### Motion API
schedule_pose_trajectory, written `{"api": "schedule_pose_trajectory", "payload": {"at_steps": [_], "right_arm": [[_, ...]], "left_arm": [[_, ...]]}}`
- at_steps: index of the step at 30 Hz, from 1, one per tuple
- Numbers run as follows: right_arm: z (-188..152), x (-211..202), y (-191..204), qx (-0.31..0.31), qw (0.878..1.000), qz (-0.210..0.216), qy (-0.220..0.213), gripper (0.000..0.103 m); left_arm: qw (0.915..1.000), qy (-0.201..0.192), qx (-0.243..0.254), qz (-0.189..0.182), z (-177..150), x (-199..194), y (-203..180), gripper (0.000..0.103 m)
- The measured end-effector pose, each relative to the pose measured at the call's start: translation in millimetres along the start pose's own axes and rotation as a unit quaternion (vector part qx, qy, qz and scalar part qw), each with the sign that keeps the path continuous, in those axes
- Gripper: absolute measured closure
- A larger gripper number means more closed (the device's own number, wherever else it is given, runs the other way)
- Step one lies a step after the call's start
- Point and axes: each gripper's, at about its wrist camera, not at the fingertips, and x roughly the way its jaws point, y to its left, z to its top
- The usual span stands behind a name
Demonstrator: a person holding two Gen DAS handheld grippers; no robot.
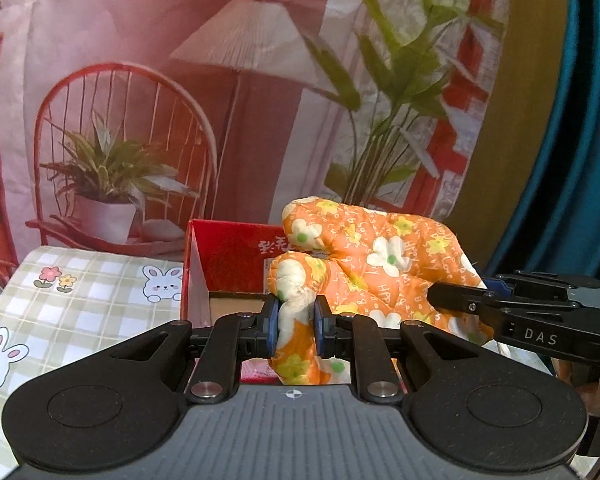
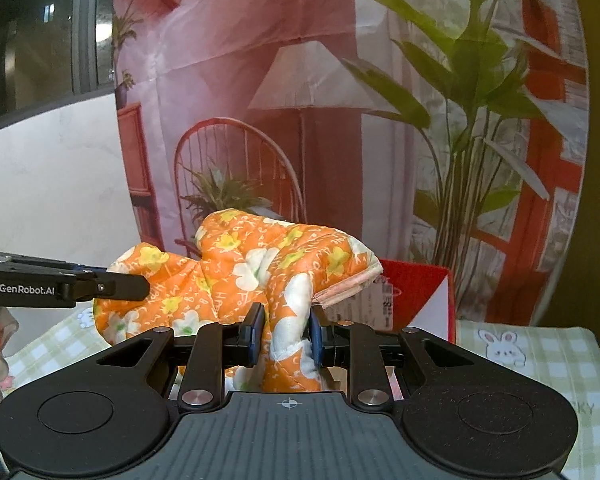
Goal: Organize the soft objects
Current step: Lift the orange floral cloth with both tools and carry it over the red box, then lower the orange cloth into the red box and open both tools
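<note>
Both hand-held grippers clench the orange floral quilt: the left hand-held gripper and the right hand-held gripper each pinch a fold at lower centre. It hangs bunched above the red box; thin pinches could let the padding slip free.

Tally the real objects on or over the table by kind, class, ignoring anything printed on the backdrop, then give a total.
Orange floral quilted cloth: 1
Red cardboard box: 1
Checked bunny tablecloth: 1
Handheld grippers, left gripper and right gripper, both clamped on the cloth: 2
Total: 5
</note>
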Motion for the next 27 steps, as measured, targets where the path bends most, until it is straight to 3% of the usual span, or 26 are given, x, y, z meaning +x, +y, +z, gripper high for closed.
{"api": "schedule_pose_trajectory", "payload": {"at_steps": [12,27], "right_arm": [[10.3,76.2,-33.2,-0.001,0.998,-0.005,0.059,0.081],[2.6,135.0,-41.3,-0.006,0.99,-0.006,0.144,0.081]], "left_arm": [[0.9975,0.07,-0.01,0.006,11.6,64.5,20.1,0.084],[0.9907,0.134,-0.02,0.014,3.9,112.5,40.6,0.084]]}}
